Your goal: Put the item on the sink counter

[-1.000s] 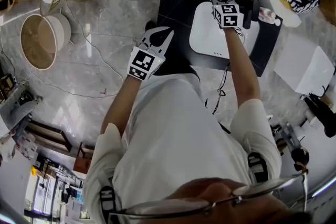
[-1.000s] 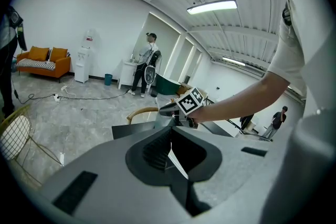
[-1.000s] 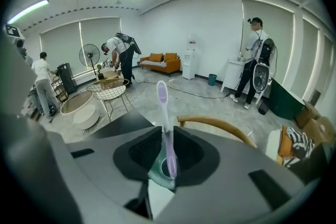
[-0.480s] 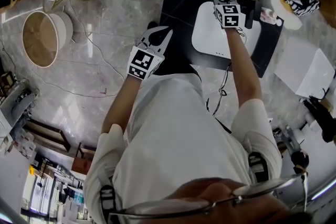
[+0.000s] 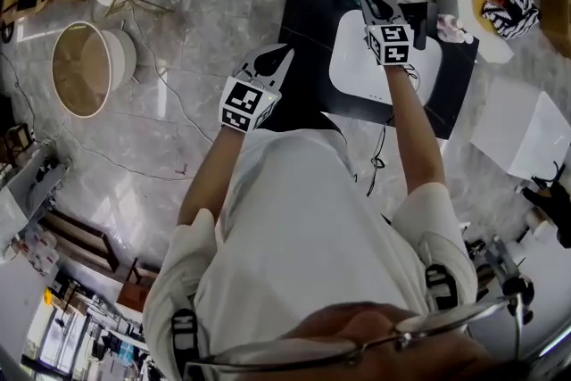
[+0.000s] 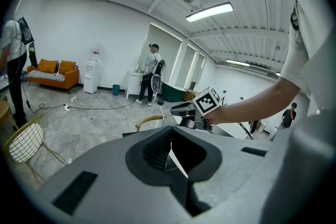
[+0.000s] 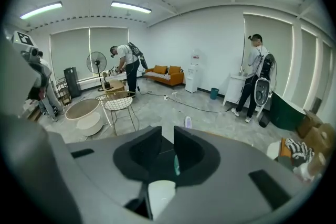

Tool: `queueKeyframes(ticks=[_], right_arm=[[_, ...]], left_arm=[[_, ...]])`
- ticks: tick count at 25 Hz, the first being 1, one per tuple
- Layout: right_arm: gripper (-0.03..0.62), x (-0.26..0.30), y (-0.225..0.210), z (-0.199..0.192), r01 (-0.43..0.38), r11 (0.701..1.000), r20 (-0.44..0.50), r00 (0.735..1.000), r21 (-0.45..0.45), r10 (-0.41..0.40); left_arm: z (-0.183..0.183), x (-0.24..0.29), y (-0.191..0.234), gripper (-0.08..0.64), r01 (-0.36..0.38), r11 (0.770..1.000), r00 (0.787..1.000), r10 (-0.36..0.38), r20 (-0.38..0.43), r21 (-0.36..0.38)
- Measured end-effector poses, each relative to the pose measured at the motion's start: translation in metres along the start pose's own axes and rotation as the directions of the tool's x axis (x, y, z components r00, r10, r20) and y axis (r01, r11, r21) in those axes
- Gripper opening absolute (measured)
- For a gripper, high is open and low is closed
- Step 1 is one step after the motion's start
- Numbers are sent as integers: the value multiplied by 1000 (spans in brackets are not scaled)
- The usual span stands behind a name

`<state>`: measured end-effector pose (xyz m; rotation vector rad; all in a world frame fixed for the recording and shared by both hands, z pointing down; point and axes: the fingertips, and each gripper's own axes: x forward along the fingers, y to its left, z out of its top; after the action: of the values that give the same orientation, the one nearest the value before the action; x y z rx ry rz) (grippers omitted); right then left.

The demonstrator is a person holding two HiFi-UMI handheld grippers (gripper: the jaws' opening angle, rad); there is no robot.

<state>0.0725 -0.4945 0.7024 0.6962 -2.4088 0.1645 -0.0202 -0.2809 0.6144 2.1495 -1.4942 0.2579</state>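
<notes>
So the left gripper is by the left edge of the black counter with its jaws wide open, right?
Not quite. The left gripper has its jaws shut together with nothing between them, not wide open; the left gripper view shows this. The rest is right: it is by the left edge of the black counter.

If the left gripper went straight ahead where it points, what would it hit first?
Probably the black sink counter: the left gripper, jaws shut, tilts down toward its dark top. Depth is unclear, so that's a guess.
</notes>
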Motion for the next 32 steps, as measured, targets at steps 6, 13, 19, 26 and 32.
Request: queueKeyframes(ticks=[6,13,19,26,32], right_arm=[[58,-38,20,11,-10,1000,52,999,27,9],[29,-88,44,11,9,997,77,997,83,-16],[14,-130,73,14,26,990,110,993,136,-42],[8,-171,116,19,66,981,135,987,181,-91],[8,-208,152,29,104,974,168,976,199,-139]], left_arm=[[2,-23,-8,5,-34,999,999,34,24,7],[3,-46,-17,5,-28,1000,999,28,47,0],[8,-67,-22,5,6,1000,997,-7,74,13],[8,-104,-17,5,48,998,995,-51,91,33],[3,-129,-17,5,97,994,990,-102,102,51]])
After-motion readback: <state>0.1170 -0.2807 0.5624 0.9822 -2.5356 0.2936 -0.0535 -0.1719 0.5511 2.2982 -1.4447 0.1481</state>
